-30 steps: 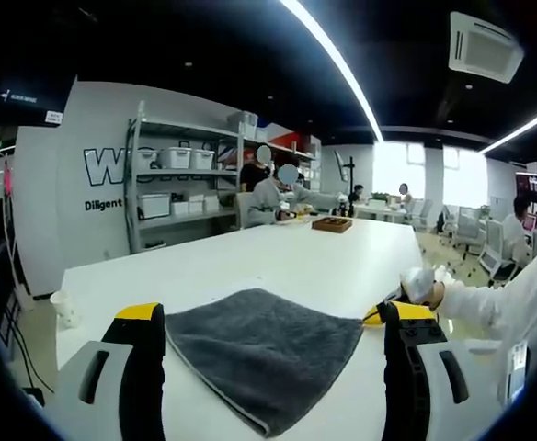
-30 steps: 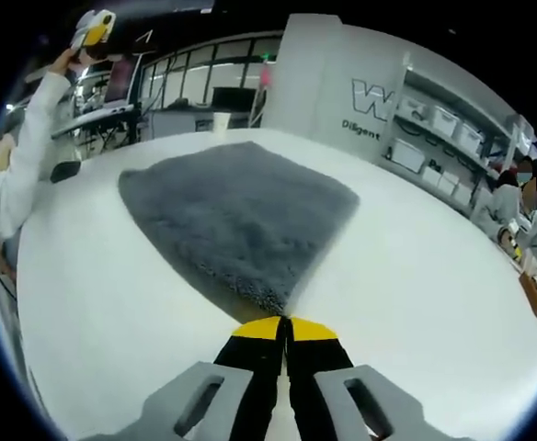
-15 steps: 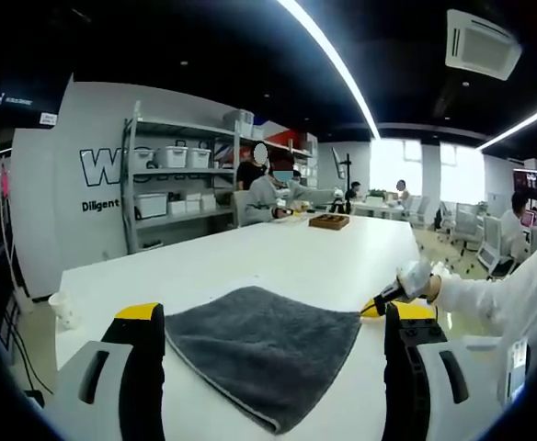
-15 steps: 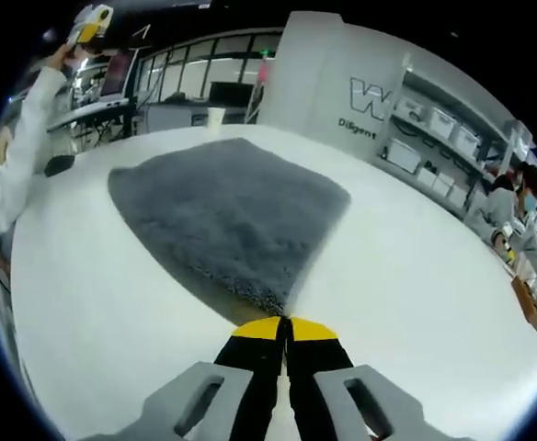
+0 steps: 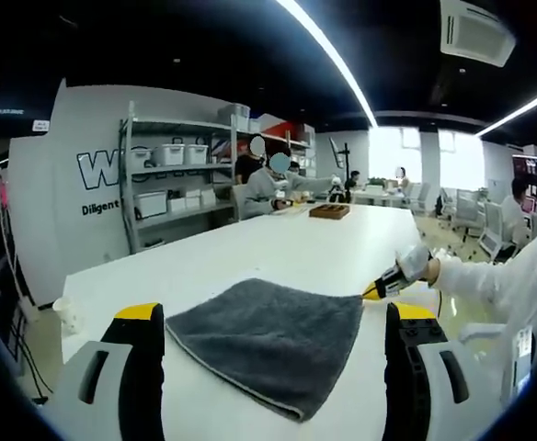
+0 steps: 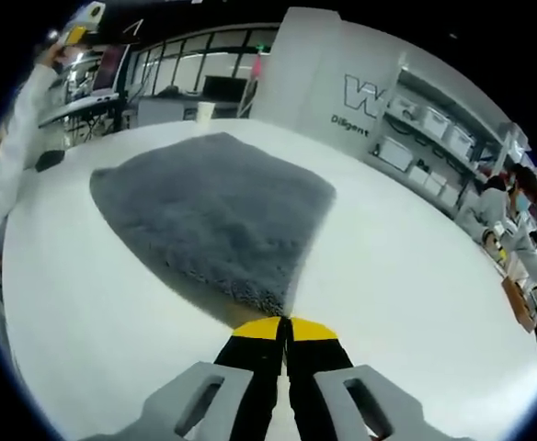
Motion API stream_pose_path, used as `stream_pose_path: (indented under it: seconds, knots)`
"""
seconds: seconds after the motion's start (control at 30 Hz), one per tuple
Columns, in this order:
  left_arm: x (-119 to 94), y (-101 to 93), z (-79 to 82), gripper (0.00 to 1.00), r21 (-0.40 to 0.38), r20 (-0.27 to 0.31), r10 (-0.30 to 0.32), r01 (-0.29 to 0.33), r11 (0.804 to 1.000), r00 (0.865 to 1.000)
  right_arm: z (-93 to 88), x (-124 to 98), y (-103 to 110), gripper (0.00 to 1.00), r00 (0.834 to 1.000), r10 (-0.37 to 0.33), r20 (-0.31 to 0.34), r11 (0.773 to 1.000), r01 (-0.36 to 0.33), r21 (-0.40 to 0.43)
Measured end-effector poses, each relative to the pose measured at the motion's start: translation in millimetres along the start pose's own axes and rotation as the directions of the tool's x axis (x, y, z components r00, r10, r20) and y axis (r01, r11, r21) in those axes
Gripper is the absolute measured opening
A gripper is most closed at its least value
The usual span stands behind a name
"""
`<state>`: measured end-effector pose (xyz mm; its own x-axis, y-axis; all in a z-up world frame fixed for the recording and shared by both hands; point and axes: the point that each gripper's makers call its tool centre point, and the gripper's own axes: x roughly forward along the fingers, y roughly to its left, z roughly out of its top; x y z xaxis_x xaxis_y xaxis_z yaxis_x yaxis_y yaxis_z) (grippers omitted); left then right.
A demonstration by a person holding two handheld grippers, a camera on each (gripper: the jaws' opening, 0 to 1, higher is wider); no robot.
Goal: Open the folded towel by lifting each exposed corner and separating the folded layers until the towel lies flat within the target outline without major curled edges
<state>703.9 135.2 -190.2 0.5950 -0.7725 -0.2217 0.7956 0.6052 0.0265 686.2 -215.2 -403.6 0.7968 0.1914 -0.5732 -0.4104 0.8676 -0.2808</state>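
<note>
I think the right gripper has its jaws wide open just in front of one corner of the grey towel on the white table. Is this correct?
Not quite. The right gripper has its jaws closed together, not wide open; the right gripper view shows the yellow tips meeting with no gap. The rest holds: it is at one corner of the grey towel on the white table. Whether cloth is pinched between them cannot be told.
</note>
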Motion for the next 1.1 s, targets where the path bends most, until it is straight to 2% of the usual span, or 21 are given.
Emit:
stream_pose_path:
  seconds: [0.43,0.53,0.73,0.87,1.1]
  knots:
    - [3,-8.2,-7.4,0.99,0.027,-0.033,-0.006,0.007,1.0,0.999,-4.7,6,-33,0.0,0.999,-0.039,-0.032,0.999,0.039,0.016]
    - [2,-2.0,-5.0,0.99,0.024,-0.035,-0.006,0.006,1.0,0.999,-5.1,8,-45,0.0,0.997,-0.058,-0.041,0.998,0.059,0.019]
    - [7,-14.0,-12.3,0.99,0.026,-0.043,0.0,0.002,1.0,0.999,-4.6,12,-62,0.0,0.995,-0.081,-0.062,0.997,0.082,0.01]
    - [6,-6.9,-10.1,0.99,0.027,-0.05,-0.001,0.002,1.0,0.999,-4.2,15,-71,0.0,0.993,-0.094,-0.073,0.995,0.095,0.001]
    - [7,-9.4,-10.5,0.99,0.027,-0.051,-0.008,0.009,1.0,0.999,-13.2,24,-90,0.0,0.986,-0.125,-0.112,0.992,0.125,-0.01]
